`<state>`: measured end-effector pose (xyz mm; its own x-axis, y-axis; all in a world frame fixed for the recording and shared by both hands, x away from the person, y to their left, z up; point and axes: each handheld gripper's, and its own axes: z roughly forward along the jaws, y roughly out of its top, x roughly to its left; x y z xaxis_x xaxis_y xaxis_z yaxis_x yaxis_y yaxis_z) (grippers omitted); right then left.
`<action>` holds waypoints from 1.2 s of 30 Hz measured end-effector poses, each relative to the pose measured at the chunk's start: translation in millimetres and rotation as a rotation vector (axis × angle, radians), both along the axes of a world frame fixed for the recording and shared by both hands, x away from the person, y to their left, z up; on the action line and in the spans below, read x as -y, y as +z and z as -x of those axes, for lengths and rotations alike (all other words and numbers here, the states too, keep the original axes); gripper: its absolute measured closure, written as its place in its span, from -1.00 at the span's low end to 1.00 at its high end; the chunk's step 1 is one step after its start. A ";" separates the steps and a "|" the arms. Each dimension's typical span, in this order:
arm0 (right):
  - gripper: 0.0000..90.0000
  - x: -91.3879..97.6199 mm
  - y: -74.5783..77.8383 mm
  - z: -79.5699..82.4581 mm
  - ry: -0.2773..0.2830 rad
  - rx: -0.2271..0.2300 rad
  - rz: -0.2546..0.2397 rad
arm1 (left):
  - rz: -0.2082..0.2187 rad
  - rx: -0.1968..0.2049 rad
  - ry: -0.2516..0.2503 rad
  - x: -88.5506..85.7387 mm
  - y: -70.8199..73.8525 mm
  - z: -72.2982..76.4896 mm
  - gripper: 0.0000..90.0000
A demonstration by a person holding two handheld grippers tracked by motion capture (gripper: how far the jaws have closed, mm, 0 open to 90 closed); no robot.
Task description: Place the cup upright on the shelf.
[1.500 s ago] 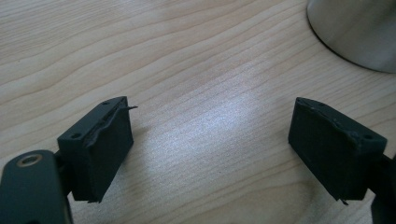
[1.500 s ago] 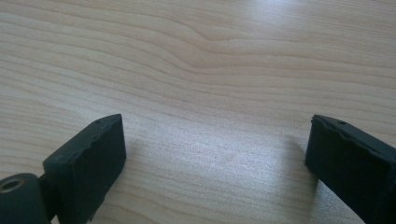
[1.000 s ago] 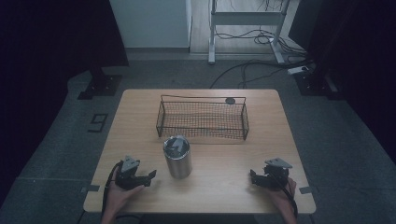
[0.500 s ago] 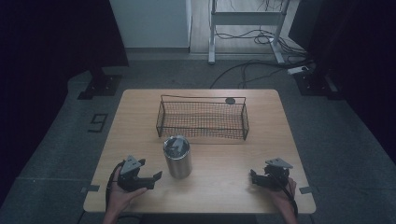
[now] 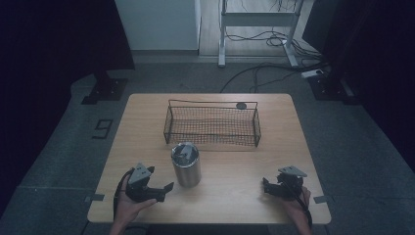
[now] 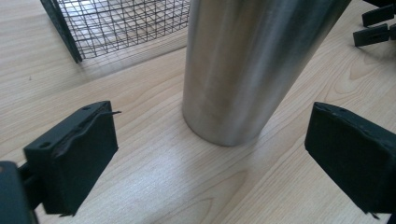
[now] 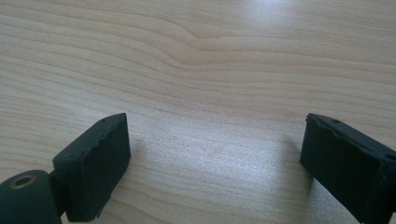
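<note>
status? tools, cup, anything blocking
Left tool open, facing steel cup, not touching. Right tool open over bare table. Wire basket behind cup; path clear.

High view: above near edge, facing forward-down over table (image 5: 293,127). Left gripper view: low, close on steel cup (image 6: 243,65), shared with high view (image 5: 186,164).

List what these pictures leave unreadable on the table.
- Inside of the upright steel cylinder cup: high view, too small and full of reflections to tell its contents.
- Its top: left gripper view, cut off by the upper edge.
- Small dark round object behind the black wire basket: high view, too small to identify.
</note>
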<state>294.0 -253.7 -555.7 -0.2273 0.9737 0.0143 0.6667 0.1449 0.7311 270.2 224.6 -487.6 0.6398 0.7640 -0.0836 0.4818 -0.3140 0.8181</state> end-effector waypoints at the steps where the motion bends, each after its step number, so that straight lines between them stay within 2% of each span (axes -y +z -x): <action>1: -0.83 0.0 0.1 0.0 0.000 -0.001 0.001 | 0.001 0.002 -0.002 1.0 0.8 -0.2 -0.96; 9: -0.83 0.1 0.0 0.0 0.000 0.000 0.000 | 0.016 0.002 -0.004 10.1 4.9 -6.1 -0.99; 21: -0.82 0.4 0.1 -0.2 0.001 0.000 0.000 | 0.005 -0.008 0.019 24.8 4.6 -18.6 -1.00; 26: -0.82 0.4 0.1 -0.3 0.000 0.000 -0.001 | -0.003 0.003 0.004 33.7 6.7 -22.4 -1.00; 36: -0.82 0.4 0.1 -0.3 -0.001 0.000 0.000 | 0.008 -0.003 -0.029 43.5 8.4 -28.0 -1.00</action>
